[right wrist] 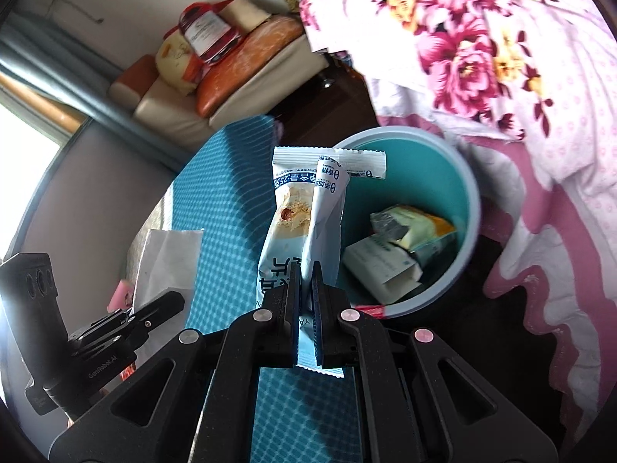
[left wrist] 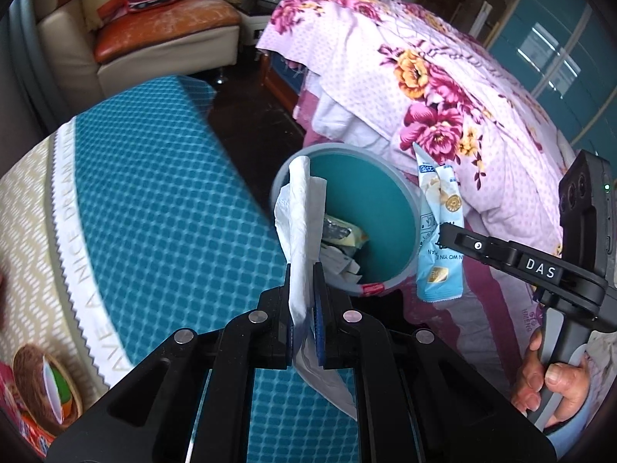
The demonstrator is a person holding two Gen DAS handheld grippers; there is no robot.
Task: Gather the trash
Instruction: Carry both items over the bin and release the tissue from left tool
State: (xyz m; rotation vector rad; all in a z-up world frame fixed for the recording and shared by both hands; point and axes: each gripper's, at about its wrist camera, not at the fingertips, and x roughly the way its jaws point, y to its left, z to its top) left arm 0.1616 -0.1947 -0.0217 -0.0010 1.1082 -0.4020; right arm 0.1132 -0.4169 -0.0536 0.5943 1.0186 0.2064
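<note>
A teal trash bin (left wrist: 385,193) (right wrist: 466,193) stands on the dark floor between a blue mattress and a floral quilt, with several wrappers inside. My left gripper (left wrist: 304,270) is shut on a white tissue (left wrist: 300,208), held just before the bin's near rim. My right gripper (right wrist: 307,270) is shut on a light-blue snack wrapper (right wrist: 304,208), held at the bin's left rim. In the left wrist view the right gripper (left wrist: 443,235) holds that wrapper (left wrist: 439,239) at the bin's right side. In the right wrist view the left gripper (right wrist: 131,314) holds the tissue (right wrist: 166,262) at lower left.
The blue patterned mattress (left wrist: 154,212) (right wrist: 227,200) lies left of the bin. A pink floral quilt (left wrist: 443,88) (right wrist: 501,58) hangs on the right. A sofa with cushions (left wrist: 154,34) stands at the back. A small basket with packets (left wrist: 42,389) sits at lower left.
</note>
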